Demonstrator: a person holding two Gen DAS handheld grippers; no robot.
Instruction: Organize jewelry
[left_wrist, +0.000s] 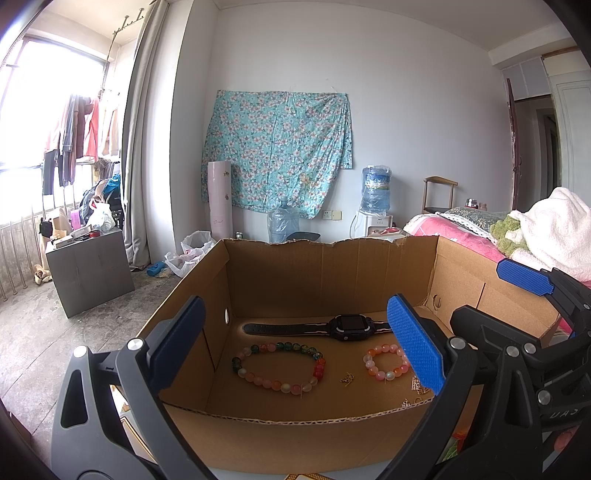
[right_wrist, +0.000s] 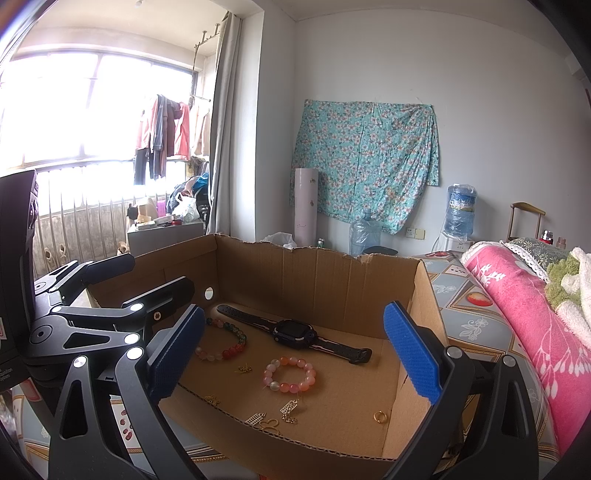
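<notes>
near cardboard box (right_wrist: 314, 448) rim, gold charms (right_wrist: 275, 419) and gold ring (right_wrist: 379, 417) scattered on box floor. small pink bracelet (right_wrist: 290, 374) ahead of right gripper (right_wrist: 293, 354), lying flat between wide, empty jaws. watch (right_wrist: 293, 332) behind, long axis slanting left-far to right-near. large bracelet (left_wrist: 277, 365) ahead of left gripper (left_wrist: 299, 341), jaws also wide, empty. right nearer charms. large bracelet half hidden by finger in right view; charm shapes too small to make out.

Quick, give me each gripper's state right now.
Left gripper: open, holding nothing.
Right gripper: open, holding nothing.
</notes>
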